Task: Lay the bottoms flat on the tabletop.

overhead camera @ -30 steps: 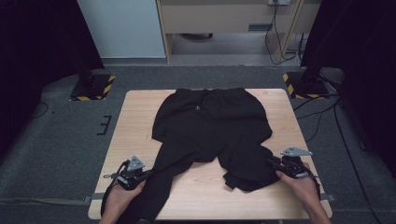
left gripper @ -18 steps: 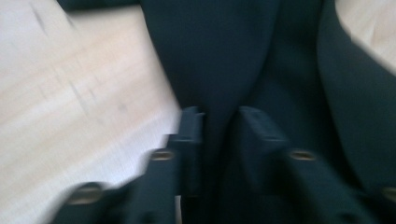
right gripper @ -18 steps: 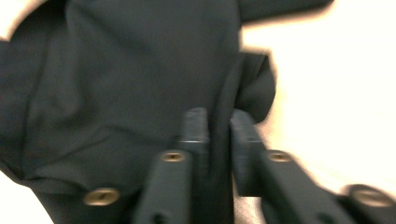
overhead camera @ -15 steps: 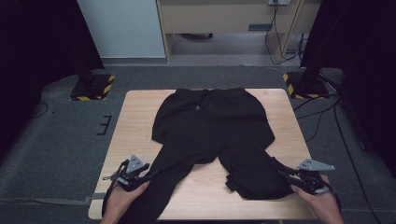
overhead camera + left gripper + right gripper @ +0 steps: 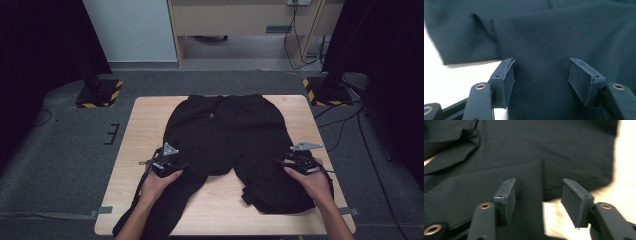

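A pair of black trousers [image 5: 225,135] lies spread on the wooden counter [image 5: 145,125], waistband at the far edge — one leg runs down to the near-left edge, the other is folded up short at the near right. My left claw [image 5: 172,164] sits over the left leg with its jaws apart and nothing pinched between them. My right claw [image 5: 292,162] is over the folded right leg — it too is spread wide and empty, a fold edge of cloth and bare wood showing in the gap.

Grey carpet floor [image 5: 60,150], black curtains [image 5: 40,50], wooden cabinet [image 5: 235,20]
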### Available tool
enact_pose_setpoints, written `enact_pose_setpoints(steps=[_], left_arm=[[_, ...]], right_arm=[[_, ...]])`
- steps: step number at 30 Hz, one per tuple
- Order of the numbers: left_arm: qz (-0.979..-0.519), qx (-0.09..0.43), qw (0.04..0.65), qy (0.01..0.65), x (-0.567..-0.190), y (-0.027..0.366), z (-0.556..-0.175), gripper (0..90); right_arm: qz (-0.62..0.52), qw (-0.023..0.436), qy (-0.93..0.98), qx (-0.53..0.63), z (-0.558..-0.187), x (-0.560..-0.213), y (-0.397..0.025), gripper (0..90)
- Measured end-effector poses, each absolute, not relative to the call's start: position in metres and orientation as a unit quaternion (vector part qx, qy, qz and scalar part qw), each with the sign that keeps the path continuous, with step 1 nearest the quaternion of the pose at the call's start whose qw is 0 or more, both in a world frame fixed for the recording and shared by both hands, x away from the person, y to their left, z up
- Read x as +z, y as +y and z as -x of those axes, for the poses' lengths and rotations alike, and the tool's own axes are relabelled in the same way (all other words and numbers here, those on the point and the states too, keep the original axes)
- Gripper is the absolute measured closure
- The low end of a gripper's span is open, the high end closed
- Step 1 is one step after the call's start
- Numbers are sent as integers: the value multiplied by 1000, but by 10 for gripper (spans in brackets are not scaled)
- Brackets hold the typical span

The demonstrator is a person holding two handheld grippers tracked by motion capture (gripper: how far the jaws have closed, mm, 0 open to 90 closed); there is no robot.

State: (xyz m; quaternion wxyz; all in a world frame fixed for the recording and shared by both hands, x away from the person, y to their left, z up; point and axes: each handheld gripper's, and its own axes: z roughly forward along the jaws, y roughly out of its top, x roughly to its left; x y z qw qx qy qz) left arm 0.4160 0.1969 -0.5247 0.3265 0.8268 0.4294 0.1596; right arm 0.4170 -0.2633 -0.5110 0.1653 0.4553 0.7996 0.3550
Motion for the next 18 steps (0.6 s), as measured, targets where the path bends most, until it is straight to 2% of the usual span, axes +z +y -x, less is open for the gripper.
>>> enact_pose_setpoints(steps=[1,3,4,5,8,12,15,18], left_arm=[[-824,161,329,432,-525,194,-417,369],[-824,158,334,430,-524,191,-418,489],[-827,167,322,429,-523,189,-416,533],[-830,169,318,427,-522,188,-415,626],[-828,161,323,429,-515,191,-405,861],[-817,167,344,432,-505,199,-393,874],[-816,171,352,425,-496,208,-378,875],[-817,167,352,425,-494,213,-371,876]], right_arm=[[-448,162,807,349,-418,-512,-260,617],[-441,159,818,334,-420,-513,-254,795],[-437,156,820,336,-419,-512,-252,862],[-432,156,818,345,-417,-509,-252,889],[-432,165,803,377,-403,-489,-263,897],[-432,179,783,410,-379,-469,-287,897],[-428,190,782,412,-361,-467,-300,896],[-431,177,780,417,-349,-473,-306,897]])
